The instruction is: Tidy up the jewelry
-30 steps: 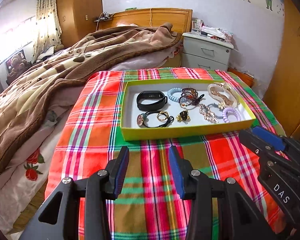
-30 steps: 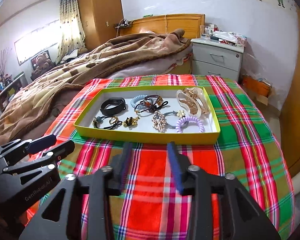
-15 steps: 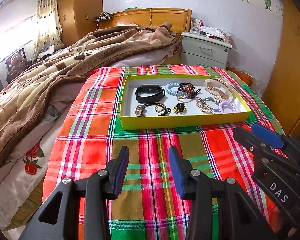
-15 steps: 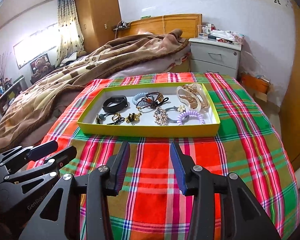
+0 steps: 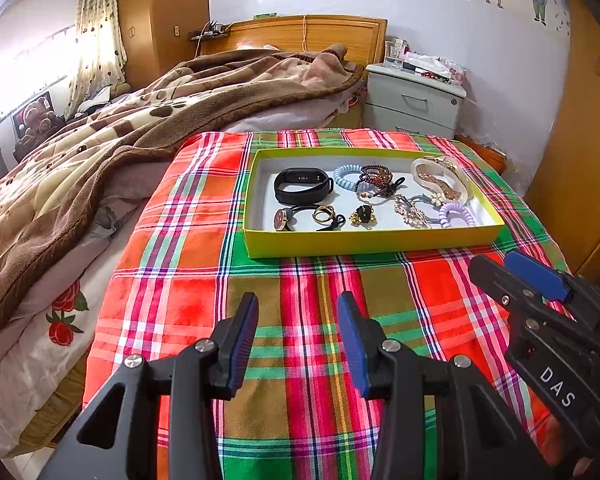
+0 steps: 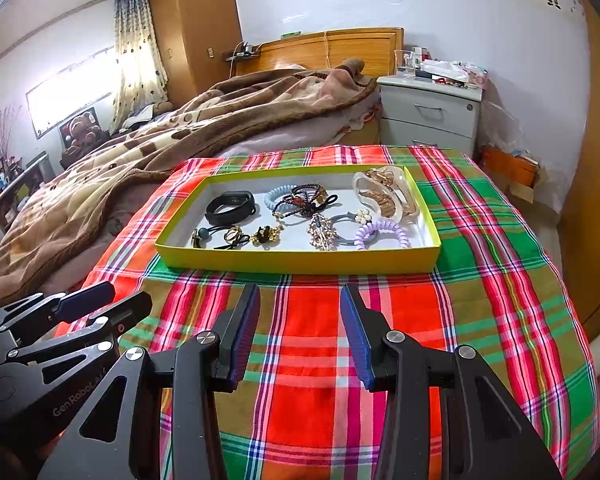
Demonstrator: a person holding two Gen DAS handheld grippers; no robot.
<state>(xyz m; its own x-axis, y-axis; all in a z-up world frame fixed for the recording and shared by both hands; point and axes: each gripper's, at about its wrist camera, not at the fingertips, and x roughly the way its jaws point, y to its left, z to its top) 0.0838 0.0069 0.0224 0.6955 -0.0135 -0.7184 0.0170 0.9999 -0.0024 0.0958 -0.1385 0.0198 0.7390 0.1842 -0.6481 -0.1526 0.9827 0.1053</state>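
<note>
A shallow yellow tray (image 5: 364, 242) (image 6: 296, 262) stands on a plaid cloth and holds jewelry: a black wristband (image 5: 302, 186) (image 6: 230, 207), a light blue coil tie (image 5: 346, 176), a dark bead bracelet (image 5: 378, 180), a gold ring (image 5: 324, 213), a purple coil tie (image 5: 456, 214) (image 6: 382, 234), a clear hair claw (image 5: 438, 178) (image 6: 384, 196) and a rhinestone clip (image 6: 322, 234). My left gripper (image 5: 298, 304) is open and empty, well in front of the tray. My right gripper (image 6: 300, 296) is open and empty, just short of the tray's near wall.
The plaid cloth (image 5: 300, 320) covers the surface, with a bed and brown blanket (image 5: 120, 128) to the left. A grey nightstand (image 5: 414, 104) stands behind the tray. A wooden wardrobe (image 6: 596, 220) is on the right.
Both grippers have drawn back from the tray, which looks smaller and farther off. Both stay open and empty.
</note>
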